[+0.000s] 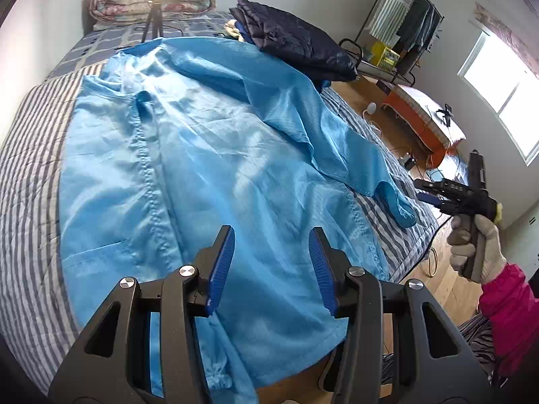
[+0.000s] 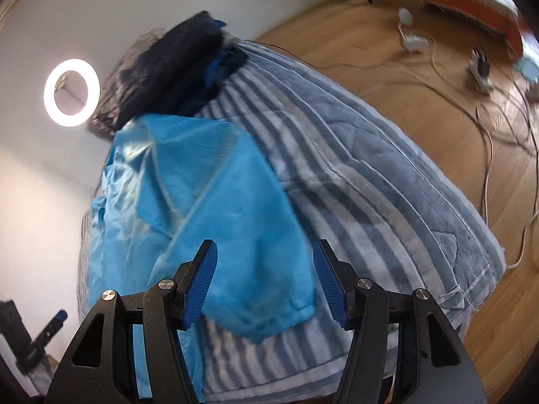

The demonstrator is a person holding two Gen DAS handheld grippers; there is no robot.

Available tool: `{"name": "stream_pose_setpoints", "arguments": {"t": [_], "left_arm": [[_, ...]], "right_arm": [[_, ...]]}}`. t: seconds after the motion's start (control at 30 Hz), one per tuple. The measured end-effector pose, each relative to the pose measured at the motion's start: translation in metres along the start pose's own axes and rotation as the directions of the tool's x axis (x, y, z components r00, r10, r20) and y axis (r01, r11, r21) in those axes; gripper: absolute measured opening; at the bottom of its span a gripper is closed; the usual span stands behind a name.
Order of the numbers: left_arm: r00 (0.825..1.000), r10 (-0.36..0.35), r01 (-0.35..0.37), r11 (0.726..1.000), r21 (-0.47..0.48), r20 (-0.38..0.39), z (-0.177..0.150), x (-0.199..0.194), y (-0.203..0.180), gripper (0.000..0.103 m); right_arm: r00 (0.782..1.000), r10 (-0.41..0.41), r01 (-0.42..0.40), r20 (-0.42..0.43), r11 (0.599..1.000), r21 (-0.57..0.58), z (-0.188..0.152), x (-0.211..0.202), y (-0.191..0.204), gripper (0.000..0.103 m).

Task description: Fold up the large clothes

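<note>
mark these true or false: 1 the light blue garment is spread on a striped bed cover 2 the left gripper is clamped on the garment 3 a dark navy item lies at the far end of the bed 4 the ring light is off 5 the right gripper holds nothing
1. True: the light blue garment lies spread on the striped bed cover.
2. False: the left gripper is open above the fabric, nothing between its pads.
3. True: the dark navy item lies beyond the garment.
4. False: the ring light is lit.
5. True: the right gripper is open over a sleeve, gripping nothing.
</note>
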State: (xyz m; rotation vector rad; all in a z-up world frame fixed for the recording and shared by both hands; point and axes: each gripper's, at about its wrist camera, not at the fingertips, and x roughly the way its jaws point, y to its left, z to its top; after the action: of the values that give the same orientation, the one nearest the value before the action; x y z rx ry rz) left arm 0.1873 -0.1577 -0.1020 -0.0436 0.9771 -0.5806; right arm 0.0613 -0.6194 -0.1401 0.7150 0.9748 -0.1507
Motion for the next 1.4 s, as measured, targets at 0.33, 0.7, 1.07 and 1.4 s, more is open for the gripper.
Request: {"name": "stream_pose_setpoints", "arguments": {"t": [0.33,0.7,1.07,1.4], "left_arm": [[1.000,0.011,-0.012,0.998,0.054,0.006,0.003,-0.004,-0.019,0.047],[0.998,0.049,-0.050,0.999,0.009,0.030,0.003,-0.002,0.007,0.047],[0.990,0.091,-0.076,0.987,-0.140,0.106,0.016,-0.028,0.053,0.047],[0.988,0.122,-0.101,0.975,-0.196,0.095,0.011,-0.030,0.074,0.047]], "right_arm": [[0.990,-0.054,0.050,-0.128,0.998,-0.034,0.004,0.051,0.000,0.006],[0.992,-0.065,0.091,0.108,0.962,-0.259,-0.005,-0.019,0.069,0.001],[0.994,0.111,-0.081,0.010,0.782,-0.618,-0.079,-0.017,0.186,0.001],[0.932,0.035,-0.340,-0.360,0.425,-0.839,-0.215,0.035,0.241,0.001]]}}
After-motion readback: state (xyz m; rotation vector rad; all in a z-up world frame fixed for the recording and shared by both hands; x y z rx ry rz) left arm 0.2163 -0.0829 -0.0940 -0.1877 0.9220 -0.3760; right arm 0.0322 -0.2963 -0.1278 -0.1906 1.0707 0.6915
